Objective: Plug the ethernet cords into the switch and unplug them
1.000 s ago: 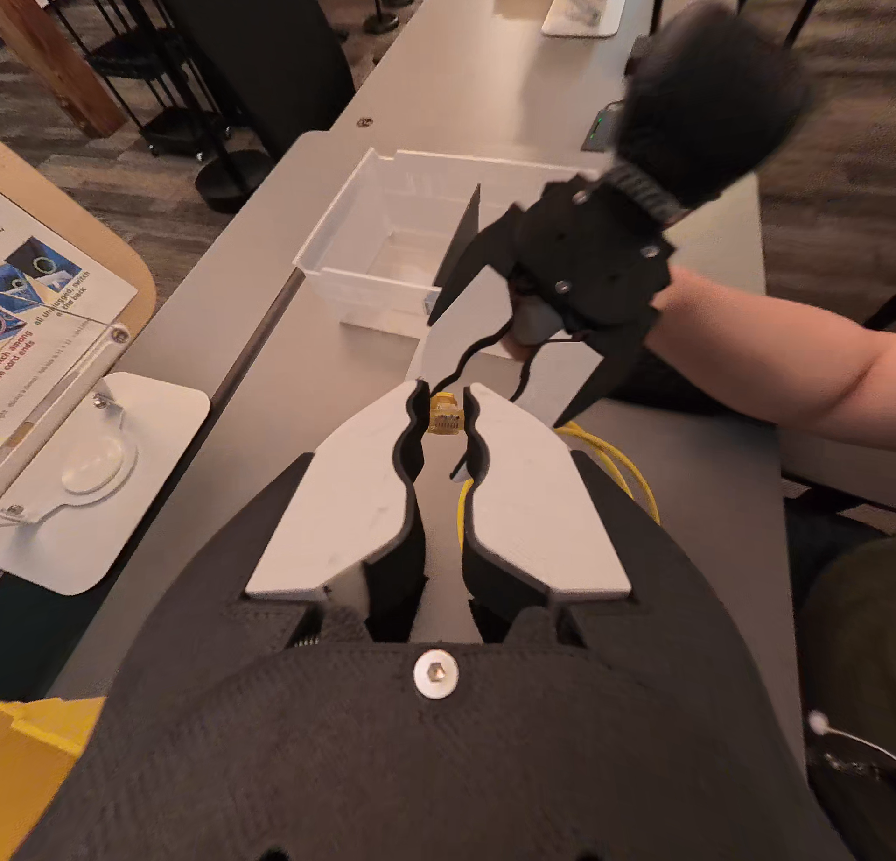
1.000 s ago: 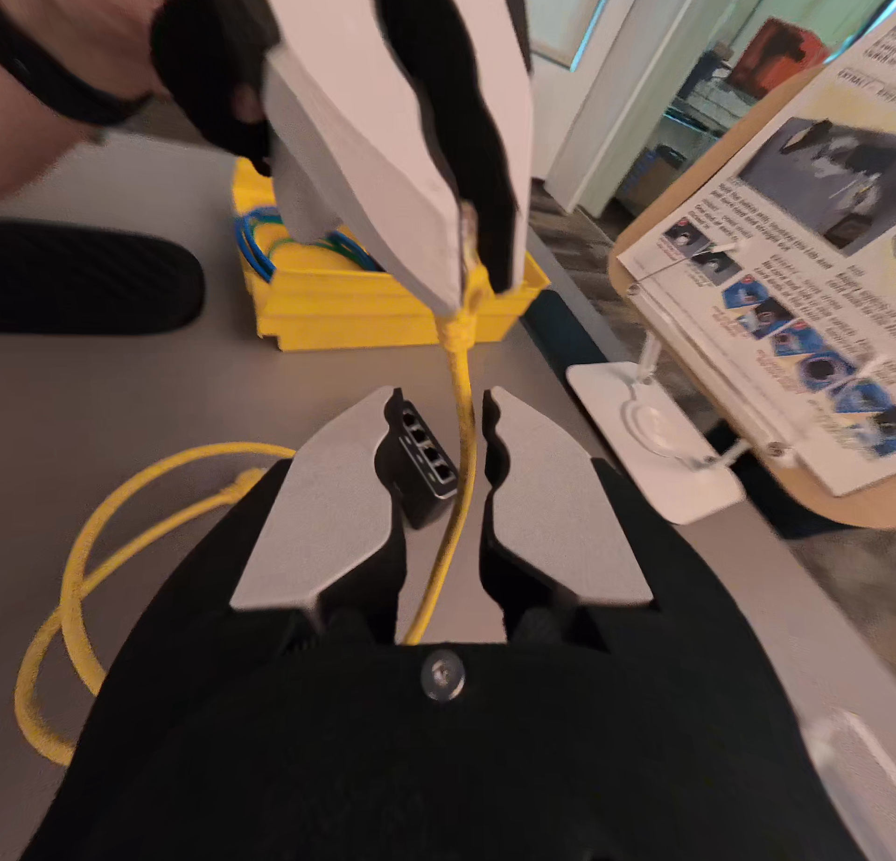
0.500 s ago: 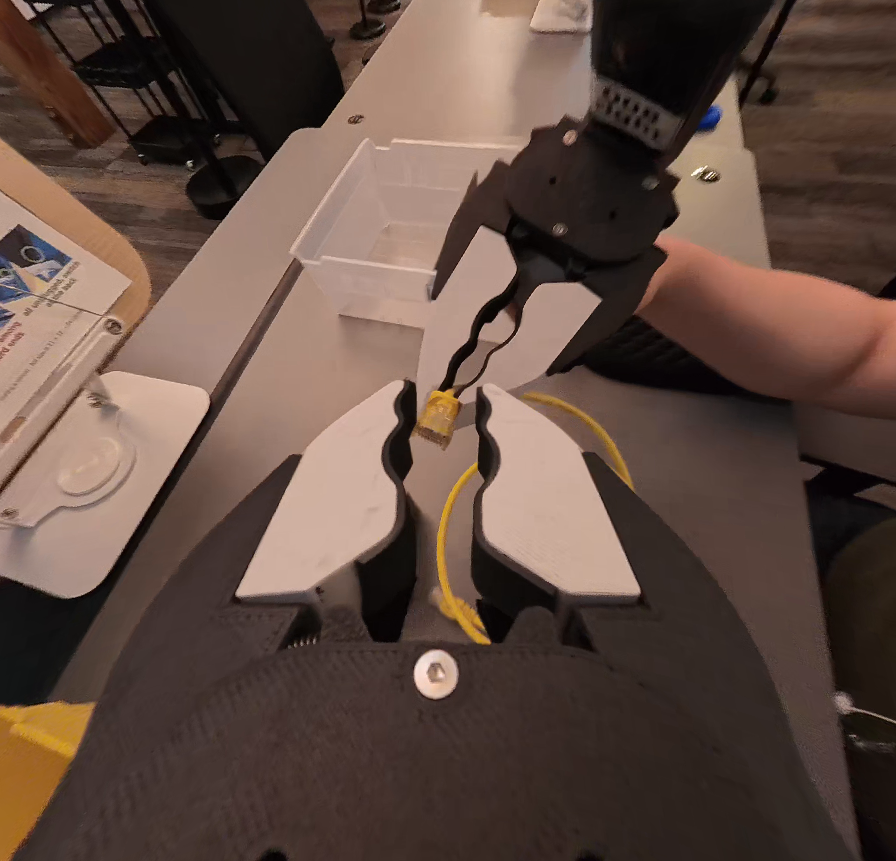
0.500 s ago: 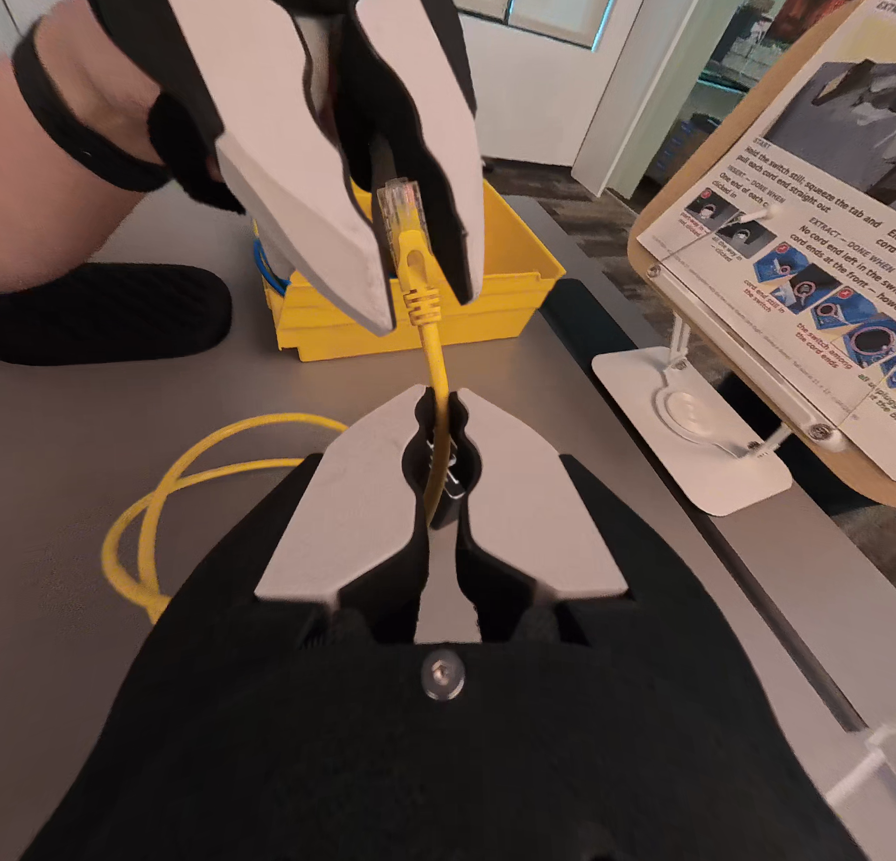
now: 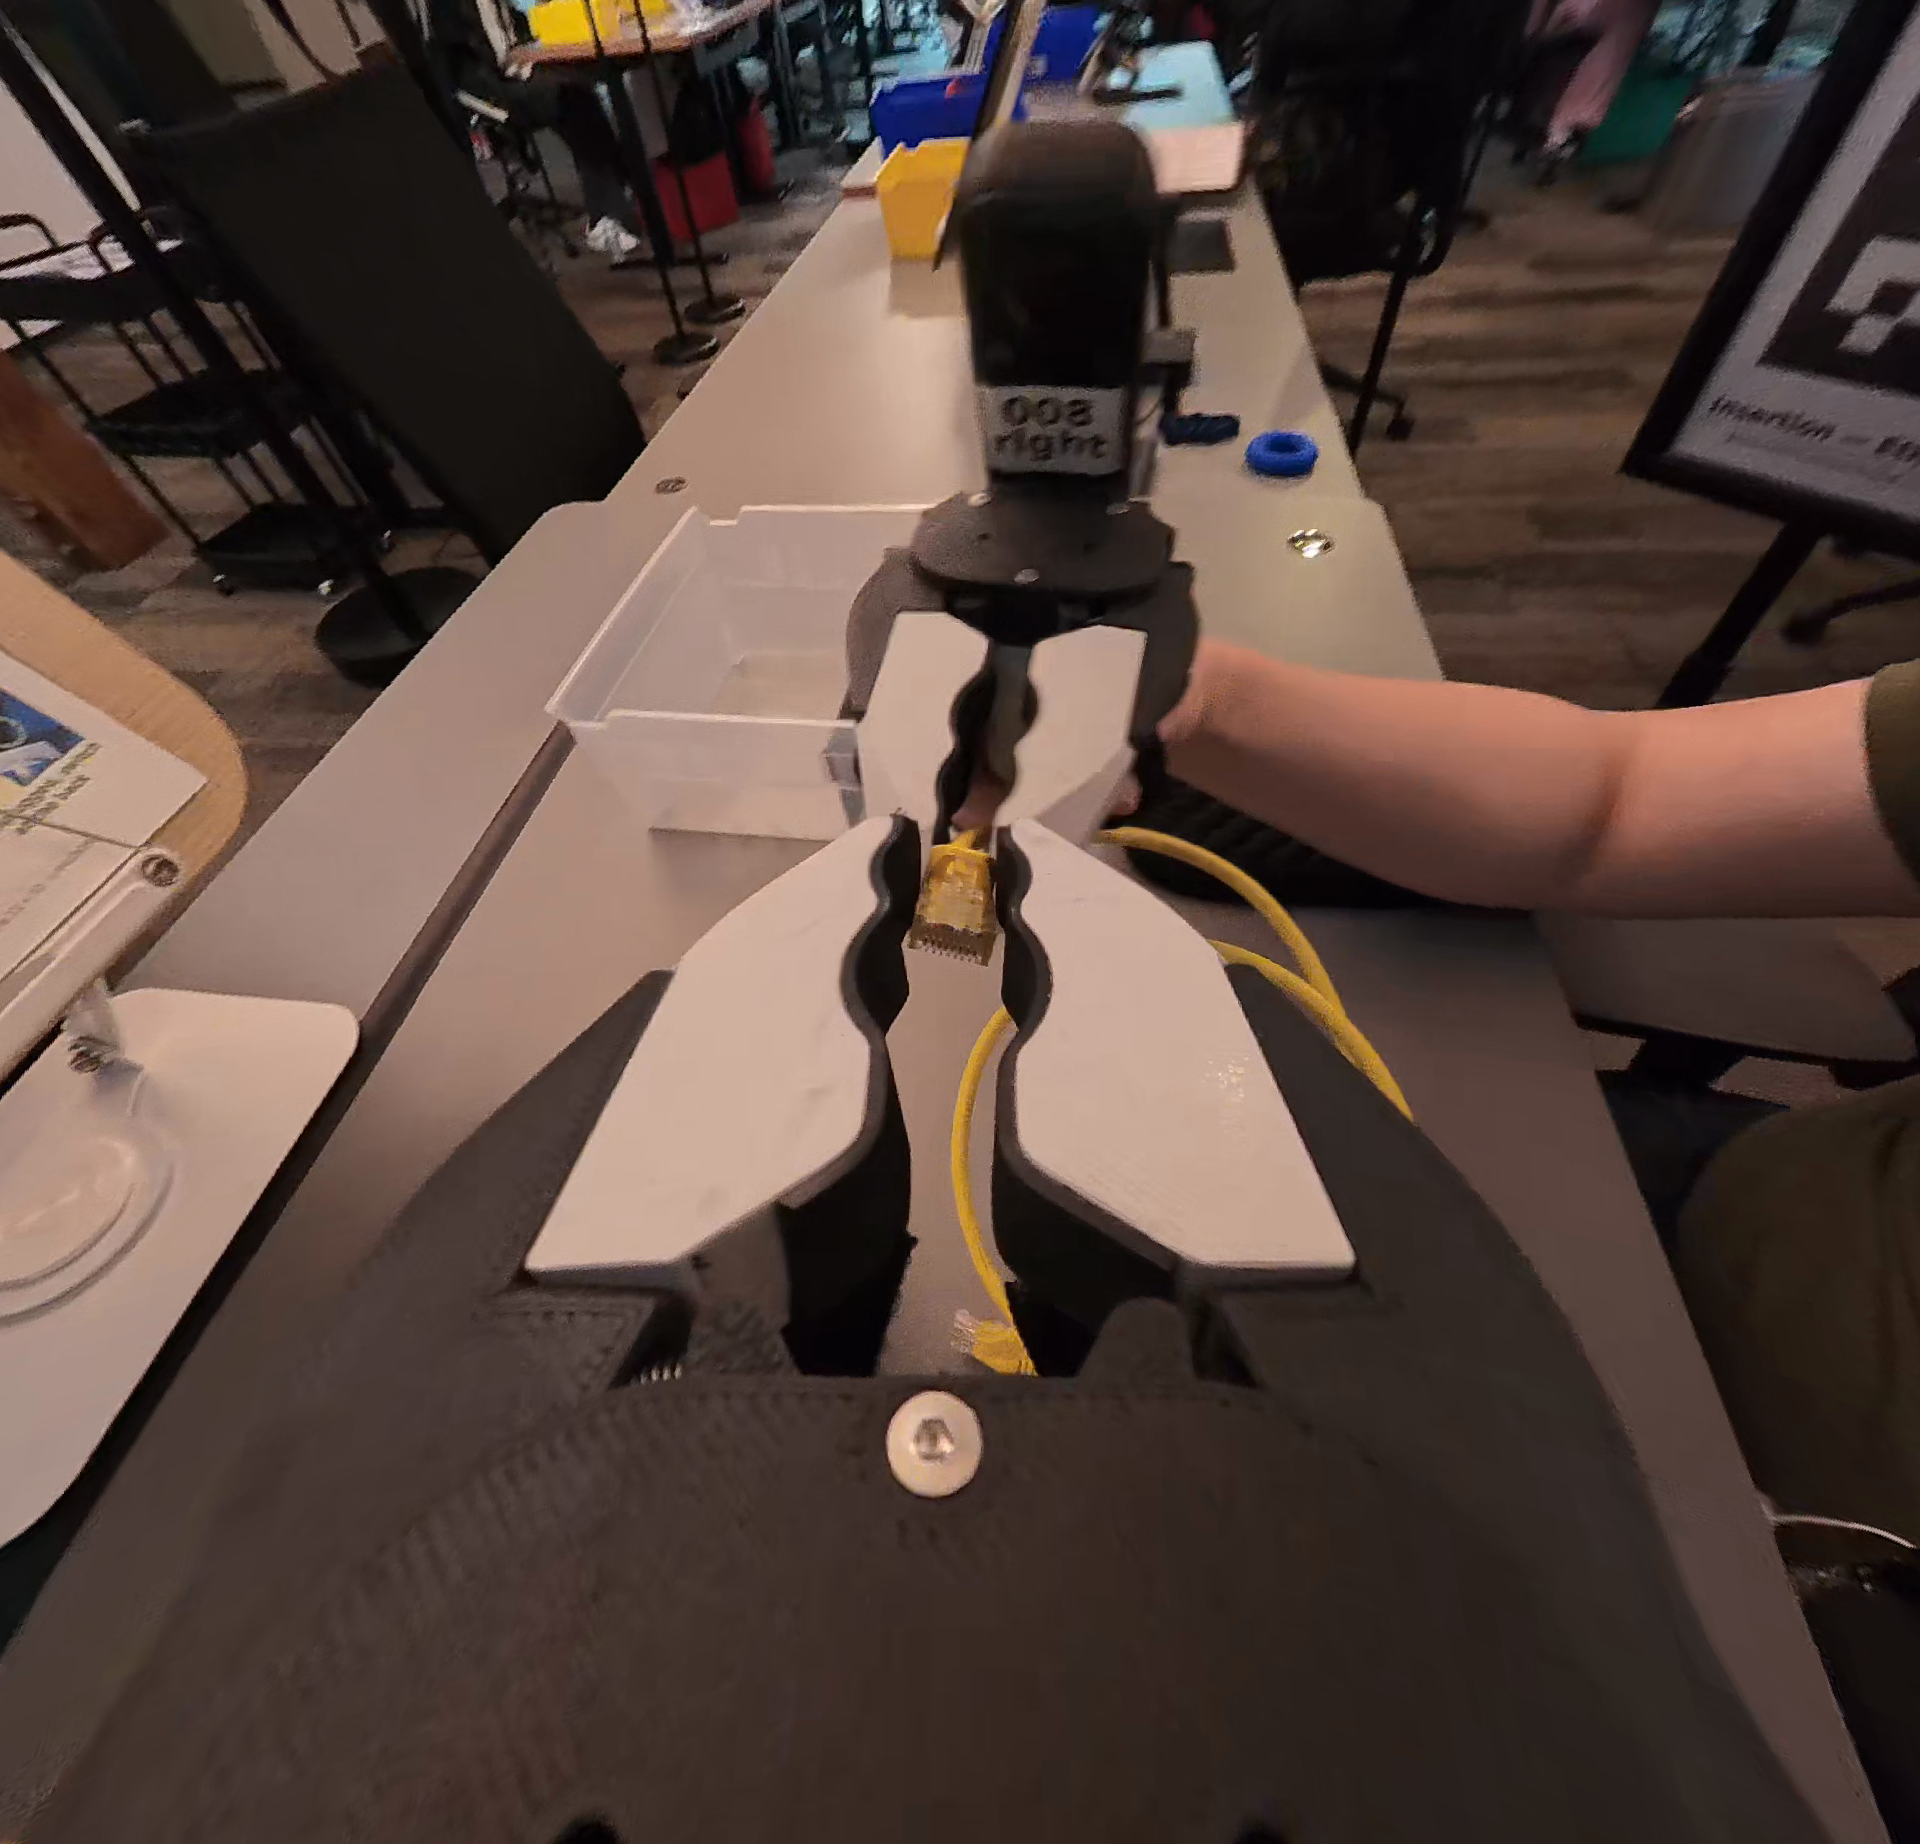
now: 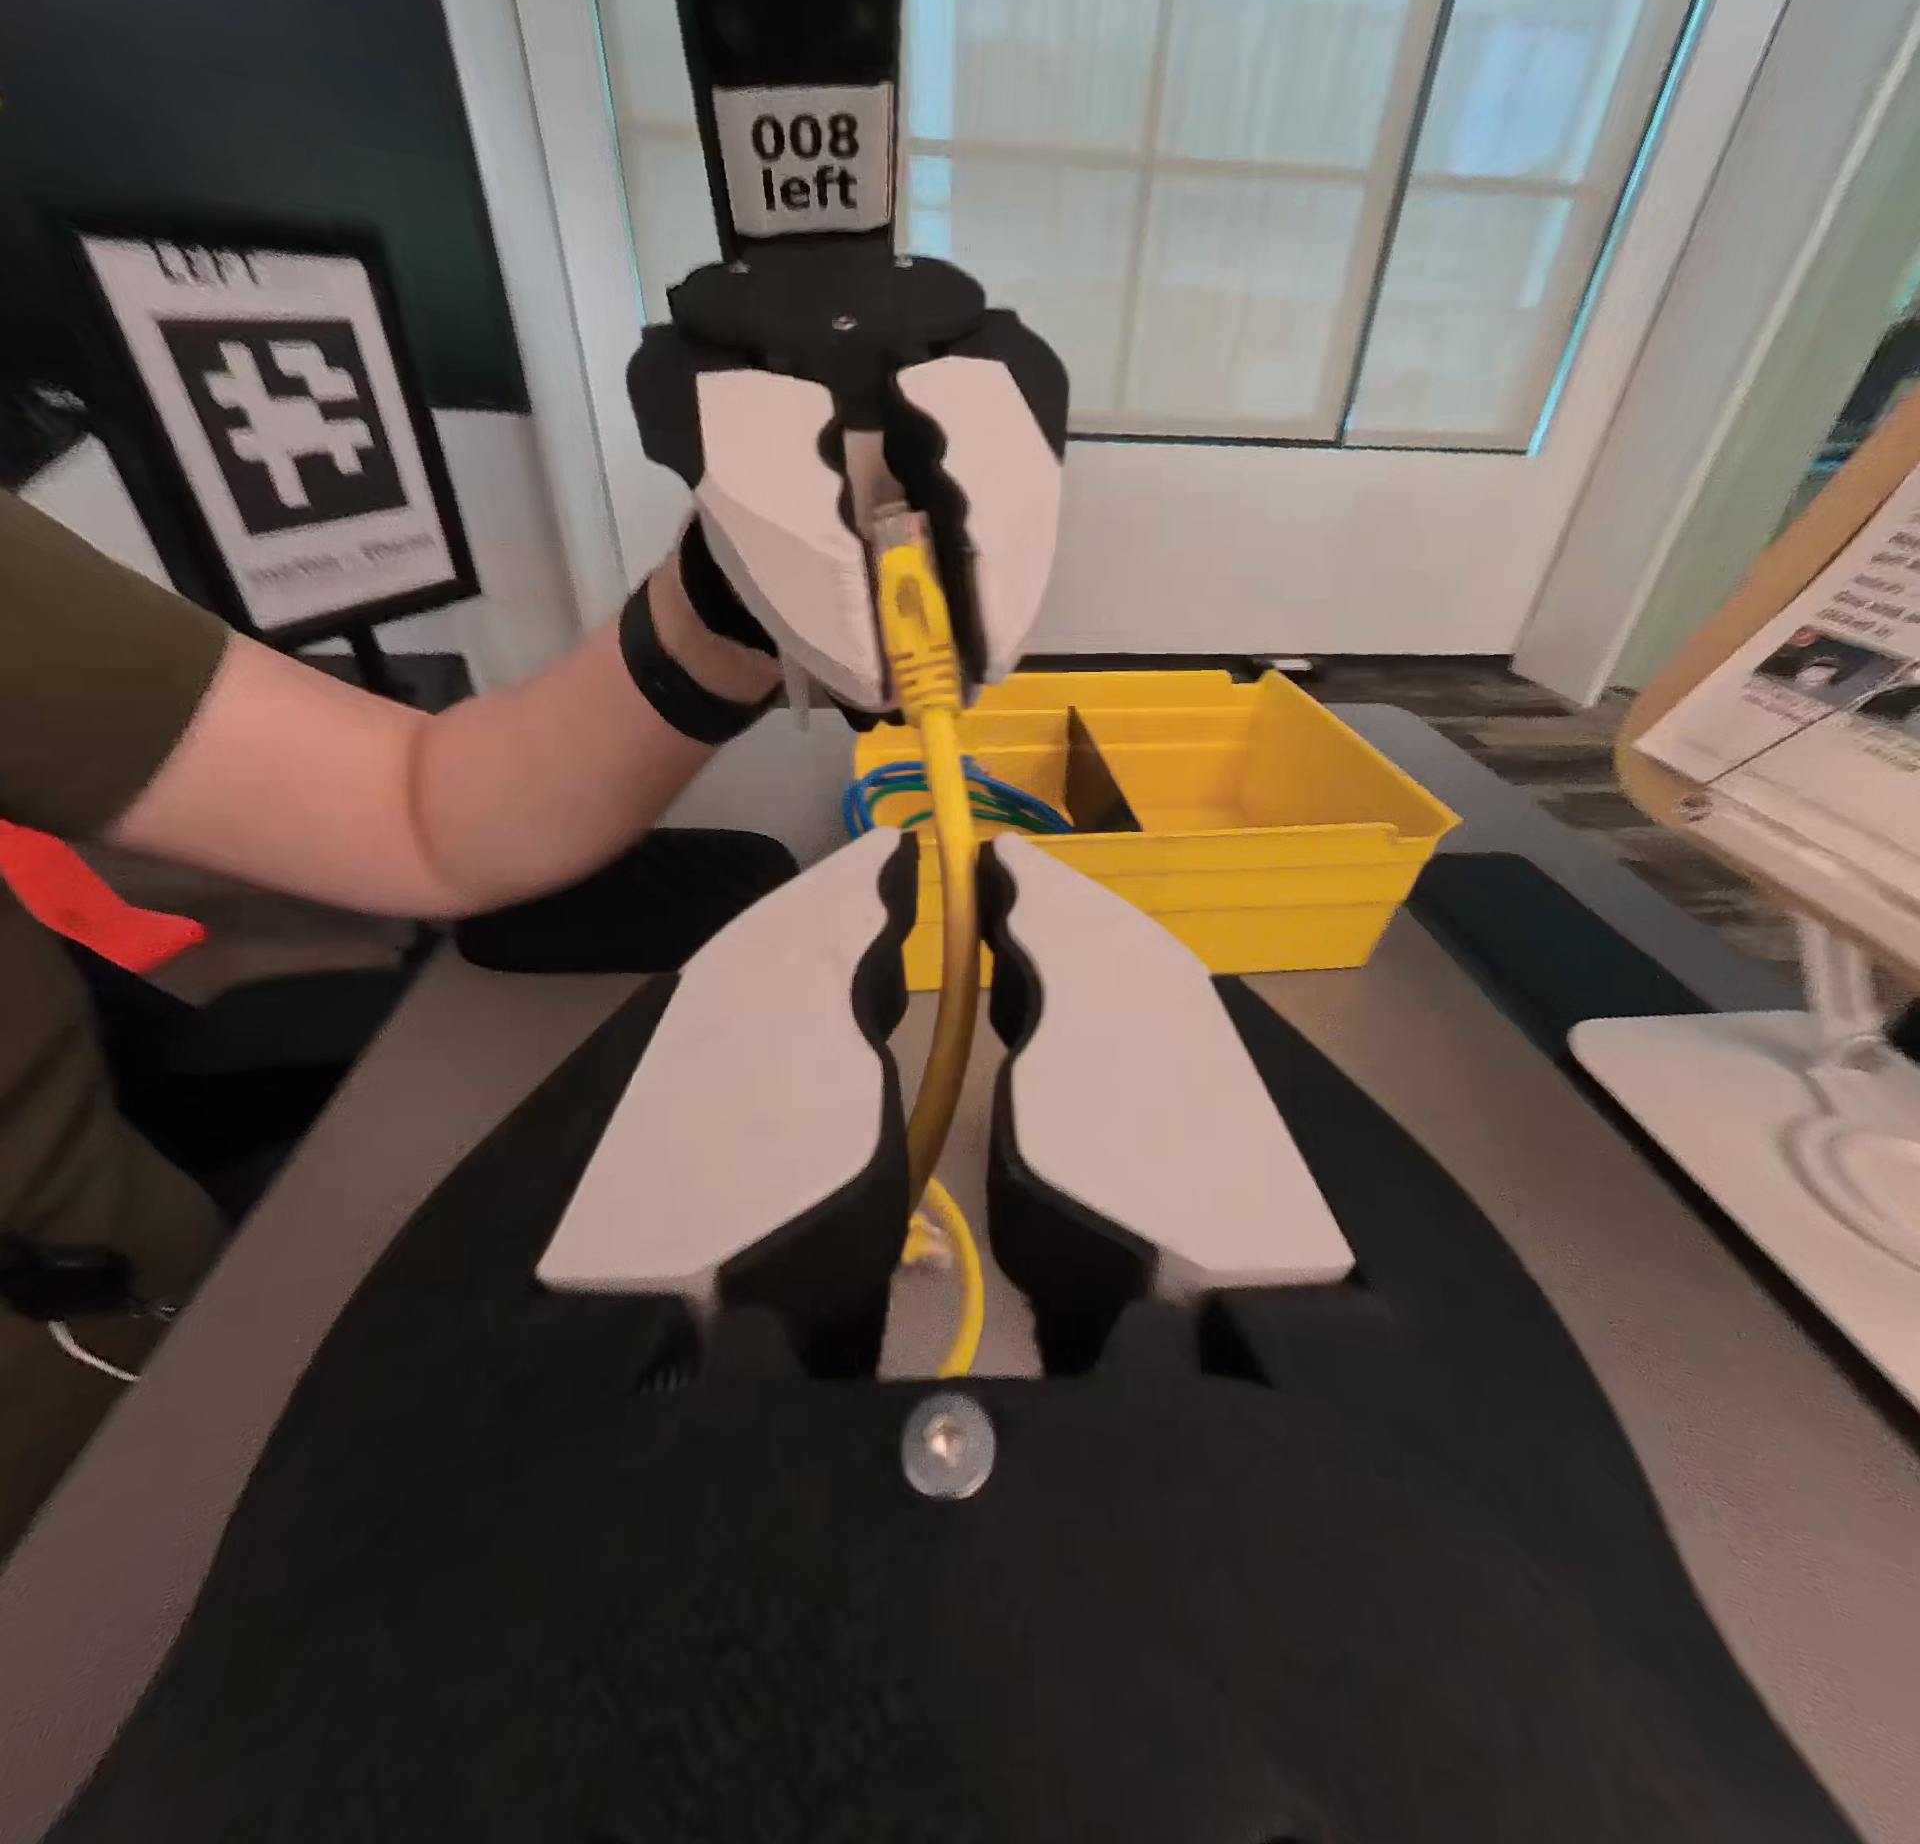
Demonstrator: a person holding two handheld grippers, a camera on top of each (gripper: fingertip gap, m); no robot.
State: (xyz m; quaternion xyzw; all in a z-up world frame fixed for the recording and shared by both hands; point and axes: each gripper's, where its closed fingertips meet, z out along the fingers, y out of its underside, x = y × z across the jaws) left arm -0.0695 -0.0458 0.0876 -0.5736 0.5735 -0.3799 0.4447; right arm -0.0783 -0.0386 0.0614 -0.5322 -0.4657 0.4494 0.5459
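Observation:
A yellow ethernet cord (image 6: pixel 951 963) runs between my two grippers, which face each other above the grey table (image 5: pixel 727 423). My left gripper (image 5: pixel 956 859) is shut on the cord's plug (image 5: pixel 954 901), and it also shows in the right wrist view (image 6: pixel 920 651) with the plug (image 6: pixel 909 599) between its fingers. My right gripper (image 6: pixel 951 859) is closed around the cord just behind the plug, and it shows in the left wrist view (image 5: pixel 987 807). The rest of the cord loops on the table (image 5: pixel 1278 942). Its other plug (image 6: pixel 930 1233) lies below. The switch is not in view.
A clear plastic bin (image 5: pixel 717 672) stands behind the right gripper. A yellow bin (image 6: pixel 1247 859) with blue and green cords (image 6: pixel 914 807) stands behind the left gripper. A white stand base (image 5: pixel 156 1171) with an instruction board is at the table's side. The person's forearm (image 5: pixel 1455 786) reaches in from the right. Both grippers' tips are close together, under 4 cm apart.
My right gripper closed on the cord behind the plug. Both grippers rose and tilted up level, facing each other. The switch seen between the right fingers has dropped out of view.

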